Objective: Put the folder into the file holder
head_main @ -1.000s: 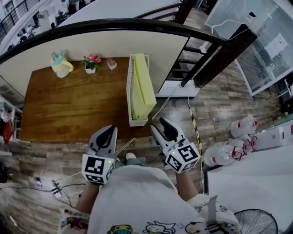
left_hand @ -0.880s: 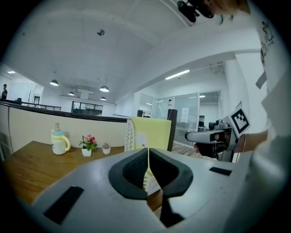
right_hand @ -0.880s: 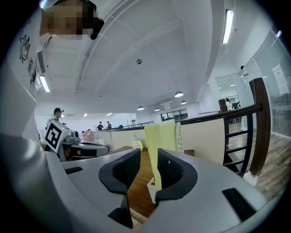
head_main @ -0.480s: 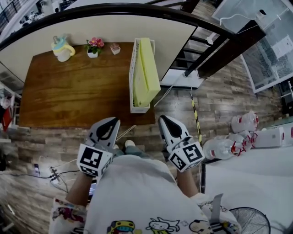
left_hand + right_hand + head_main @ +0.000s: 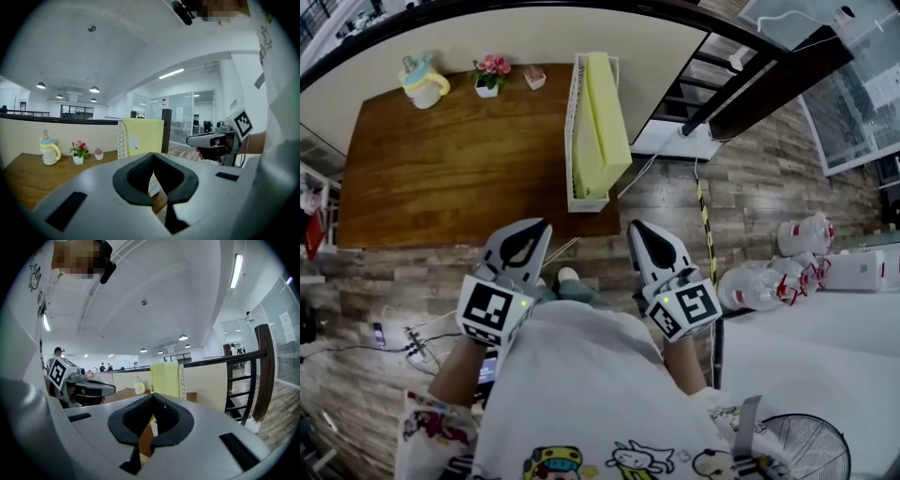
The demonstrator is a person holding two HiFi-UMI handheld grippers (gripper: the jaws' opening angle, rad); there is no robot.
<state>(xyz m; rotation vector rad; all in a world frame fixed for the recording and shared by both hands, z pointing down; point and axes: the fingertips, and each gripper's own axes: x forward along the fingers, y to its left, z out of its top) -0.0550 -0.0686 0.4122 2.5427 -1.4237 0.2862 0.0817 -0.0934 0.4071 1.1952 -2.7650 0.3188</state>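
Note:
A yellow-green folder (image 5: 605, 122) stands upright inside the white file holder (image 5: 572, 141) at the right end of the brown wooden table (image 5: 450, 178). Both grippers hang in front of the table's near edge, close to the person's body and apart from the folder. My left gripper (image 5: 534, 230) is shut with nothing in it. My right gripper (image 5: 637, 230) is also shut and empty. In the left gripper view the folder (image 5: 143, 136) and holder (image 5: 122, 140) rise beyond the touching jaws (image 5: 153, 154). The right gripper view shows the folder (image 5: 164, 378) past its closed tips (image 5: 152, 397).
A cup with a yellow handle (image 5: 420, 80), a small flower pot (image 5: 490, 73) and a tiny pot (image 5: 534, 77) line the table's far edge. A dark railing (image 5: 769, 80) and stairs run at the right. White bags (image 5: 769, 281) and a power strip (image 5: 417, 347) lie on the floor.
The right gripper's jaws have gone from open to shut, with nothing caught between them. Both grippers have edged slightly toward the table; the folder stays in the holder.

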